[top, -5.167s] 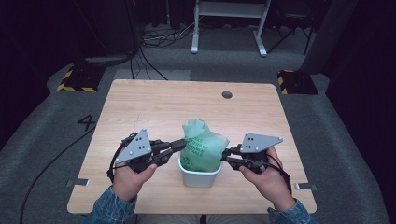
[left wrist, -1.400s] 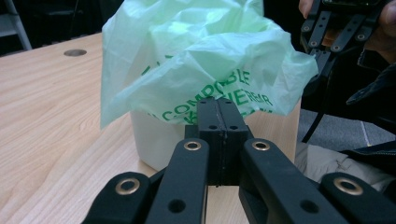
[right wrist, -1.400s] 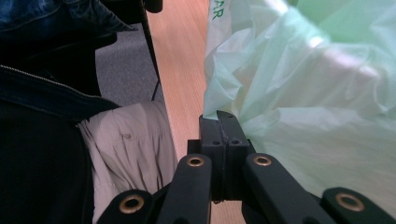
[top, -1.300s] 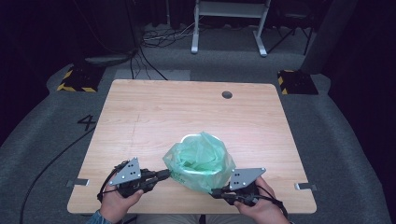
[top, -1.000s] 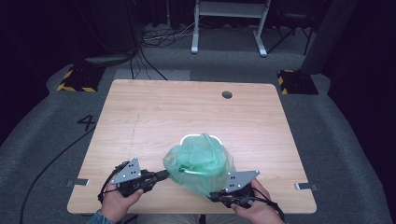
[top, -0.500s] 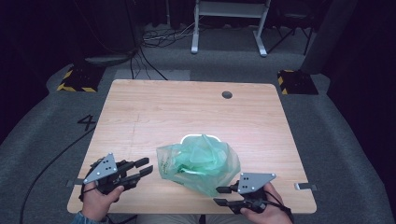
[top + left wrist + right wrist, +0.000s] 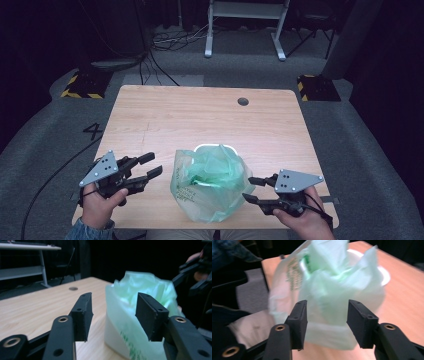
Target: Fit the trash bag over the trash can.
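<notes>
Bag (image 7: 212, 187), green, lines an upright white bin (image 7: 215, 149) on the table (image 7: 200, 120); mouth faces up. Left gripper (image 7: 150, 166) and right gripper (image 7: 252, 189) jaws apart, just opened, holding nothing.

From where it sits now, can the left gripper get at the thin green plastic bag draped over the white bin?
Probably yes. The left gripper has open jaws pointing at the green plastic bag, with bare wooden table between them and nothing in the way.

A wooden table (image 7: 175, 120) with a cable hole (image 7: 243, 101) stands on grey carpet (image 7: 370, 165).
</notes>
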The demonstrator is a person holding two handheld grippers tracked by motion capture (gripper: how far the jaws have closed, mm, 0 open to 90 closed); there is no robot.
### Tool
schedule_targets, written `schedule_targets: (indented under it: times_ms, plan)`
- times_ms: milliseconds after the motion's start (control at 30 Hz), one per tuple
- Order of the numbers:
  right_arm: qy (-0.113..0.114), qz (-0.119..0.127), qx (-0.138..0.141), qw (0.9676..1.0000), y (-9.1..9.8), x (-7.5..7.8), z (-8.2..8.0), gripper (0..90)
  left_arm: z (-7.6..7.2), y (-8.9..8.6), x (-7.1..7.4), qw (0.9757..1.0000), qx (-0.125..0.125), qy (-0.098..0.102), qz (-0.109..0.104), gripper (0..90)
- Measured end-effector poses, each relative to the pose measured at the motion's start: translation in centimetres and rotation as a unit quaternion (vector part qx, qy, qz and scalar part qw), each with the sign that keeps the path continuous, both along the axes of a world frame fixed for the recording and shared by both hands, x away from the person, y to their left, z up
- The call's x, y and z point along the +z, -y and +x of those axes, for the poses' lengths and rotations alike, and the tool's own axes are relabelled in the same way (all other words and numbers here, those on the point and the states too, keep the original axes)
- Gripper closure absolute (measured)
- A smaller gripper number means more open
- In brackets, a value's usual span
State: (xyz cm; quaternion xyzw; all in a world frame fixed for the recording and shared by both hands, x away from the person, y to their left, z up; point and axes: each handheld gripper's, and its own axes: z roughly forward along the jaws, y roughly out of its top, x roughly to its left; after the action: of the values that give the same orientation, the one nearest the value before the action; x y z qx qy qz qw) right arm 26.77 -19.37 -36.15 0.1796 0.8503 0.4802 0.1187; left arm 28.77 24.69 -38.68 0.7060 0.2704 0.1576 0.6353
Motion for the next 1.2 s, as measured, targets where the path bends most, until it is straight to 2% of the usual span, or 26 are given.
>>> schedule_targets:
  times_ms: [100,233,400,433,533,600,667,733,767,800,833,900,1033,1200]
  plan:
    - [0.014,0.0,-0.02,0.9997,-0.1,0.7,0.7,48.3,0.5,0.6,0.4,1.0,-0.001,-0.003,0.005,44.2]
    - [0.021,0.008,-0.042,0.9989,-0.6,1.3,2.1,45.7,1.4,2.3,0.3,0.9996,-0.016,-0.015,0.017,41.7]
    - [0.026,0.008,-0.044,0.9986,-1.8,2.0,3.9,43.5,2.9,4.0,-0.1,0.9984,-0.033,-0.038,0.027,41.4]
    - [0.031,0.003,-0.045,0.9985,-2.2,2.1,4.2,42.9,3.0,4.2,-0.1,0.9978,-0.034,-0.048,0.03,41.7]
    - [0.038,-0.008,-0.045,0.9982,-3.1,2.0,4.9,42.7,3.7,5.0,-0.2,0.9966,-0.042,-0.058,0.04,41.9]
    - [0.034,-0.009,-0.045,0.9984,-3.6,1.8,5.3,43.6,4.0,5.4,-0.3,0.9964,-0.044,-0.056,0.047,44.9]
    - [0.029,-0.015,-0.043,0.9986,-4.1,1.5,5.8,47.2,4.1,5.7,-0.4,0.9955,-0.052,-0.059,0.052,54.8]
    - [0.023,-0.019,-0.037,0.9989,-4.4,1.3,6.1,59.4,4.1,5.8,-0.5,0.9941,-0.067,-0.051,0.068,73.5]
    - [0.021,-0.022,-0.034,0.9989,-4.5,1.2,6.2,68.8,4.0,5.8,-0.5,0.9934,-0.074,-0.046,0.075,83.2]
    - [0.021,-0.027,-0.029,0.999,-4.6,1.2,6.2,75.4,3.9,5.9,-0.4,0.9933,-0.074,-0.041,0.079,89.1]
    - [0.02,-0.03,-0.024,0.9991,-4.6,1.2,6.2,83.0,3.8,5.9,-0.3,0.9935,-0.072,-0.035,0.081,90.0]
    - [0.023,-0.03,-0.017,0.9992,-4.6,1.3,6.2,90.0,3.7,5.7,0.0,0.9945,-0.06,-0.02,0.083,90.0]
    - [0.041,-0.019,-0.032,0.9984,-4.1,1.8,6.2,90.0,3.7,5.0,0.6,0.9974,-0.031,-0.007,0.065,90.0]
    - [0.054,-0.011,-0.052,0.9971,-3.2,2.0,6.5,90.0,3.9,4.2,0.8,0.9982,-0.004,0.006,0.059,90.0]
